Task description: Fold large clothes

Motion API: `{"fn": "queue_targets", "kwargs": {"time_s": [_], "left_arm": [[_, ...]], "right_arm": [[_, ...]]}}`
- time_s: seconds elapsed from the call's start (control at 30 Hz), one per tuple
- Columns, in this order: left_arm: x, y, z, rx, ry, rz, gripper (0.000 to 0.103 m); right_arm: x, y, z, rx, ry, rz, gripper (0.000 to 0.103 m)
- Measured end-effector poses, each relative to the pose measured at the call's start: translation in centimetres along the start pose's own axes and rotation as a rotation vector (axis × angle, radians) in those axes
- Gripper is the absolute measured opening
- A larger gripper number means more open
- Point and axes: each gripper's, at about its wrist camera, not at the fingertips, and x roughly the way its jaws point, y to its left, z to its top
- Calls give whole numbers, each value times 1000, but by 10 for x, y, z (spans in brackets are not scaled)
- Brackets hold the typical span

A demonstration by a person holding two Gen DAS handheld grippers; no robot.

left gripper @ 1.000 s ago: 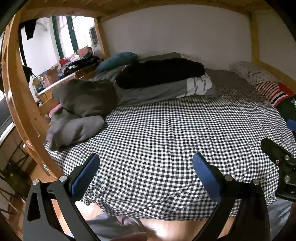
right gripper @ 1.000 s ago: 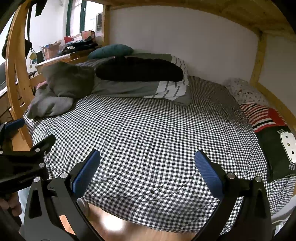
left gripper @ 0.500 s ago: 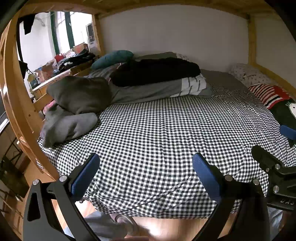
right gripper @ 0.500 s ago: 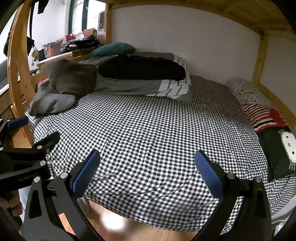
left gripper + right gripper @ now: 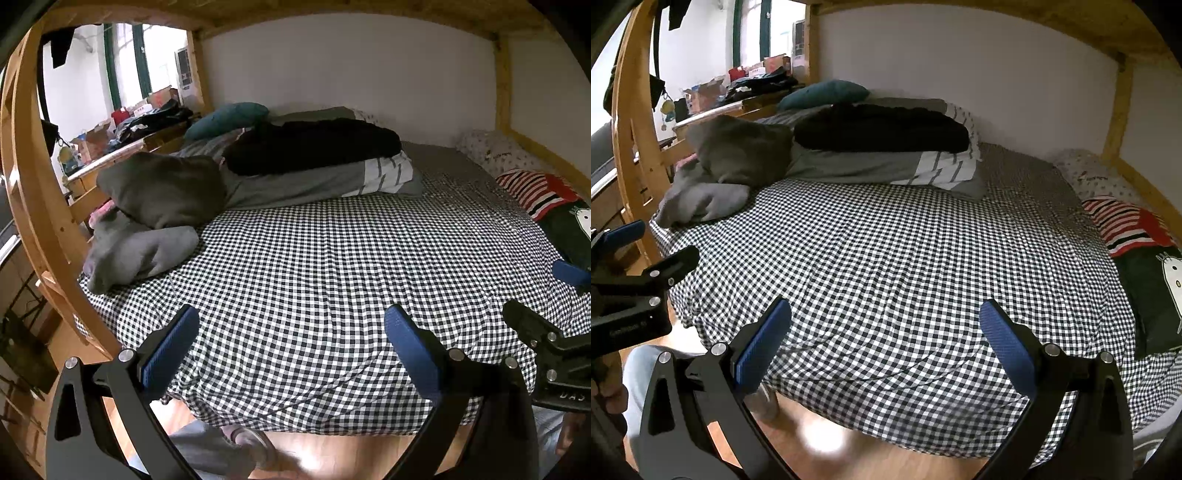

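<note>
Checked sheet (image 5: pixel 314 266) covers the wooden-framed bed (image 5: pixel 1119 107) — both grippers' fingers (image 5: pixel 410 343) spread, empty.

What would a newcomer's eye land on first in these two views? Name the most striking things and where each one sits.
The black-and-white checked sheet fills the bed. A black garment lies on grey folded bedding at the back, with crumpled grey clothes at the left edge. Both grippers, left and right, hover open over the near edge.

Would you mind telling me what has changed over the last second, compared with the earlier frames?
Only the view shifted: both cameras drifted slightly, so in the left wrist view the bed slid right and the right gripper shows more. Nothing was taken hold of or let go. The left gripper stays open and empty, and the grey garment, black garment and checked sheet lie as before.
</note>
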Motion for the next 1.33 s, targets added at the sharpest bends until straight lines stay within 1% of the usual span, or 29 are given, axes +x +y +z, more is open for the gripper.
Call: {"fn": "queue_targets", "kwargs": {"time_s": [0.13, 0.27, 0.43, 0.7, 1.03, 1.33], "left_arm": [[-2, -2, -2, 8, -3, -3, 99], [-2, 1, -4, -8, -11, 56, 99], [-1, 5, -4, -25, 3, 24, 99], [-3, 0, -5, -1, -3, 19, 99], [-6, -5, -3, 24, -7, -8, 99], [-8, -4, -3, 24, -5, -8, 99]], "right_arm": [[-2, 3, 0, -12, -8, -9, 100], [-1, 4, -1, -18, -7, -11, 100], [1, 4, -2, -16, -5, -14, 100], [0, 4, -3, -11, -6, -13, 100], [-3, 2, -3, -10, -10, -12, 100], [-4, 3, -3, -11, -12, -12, 100]]}}
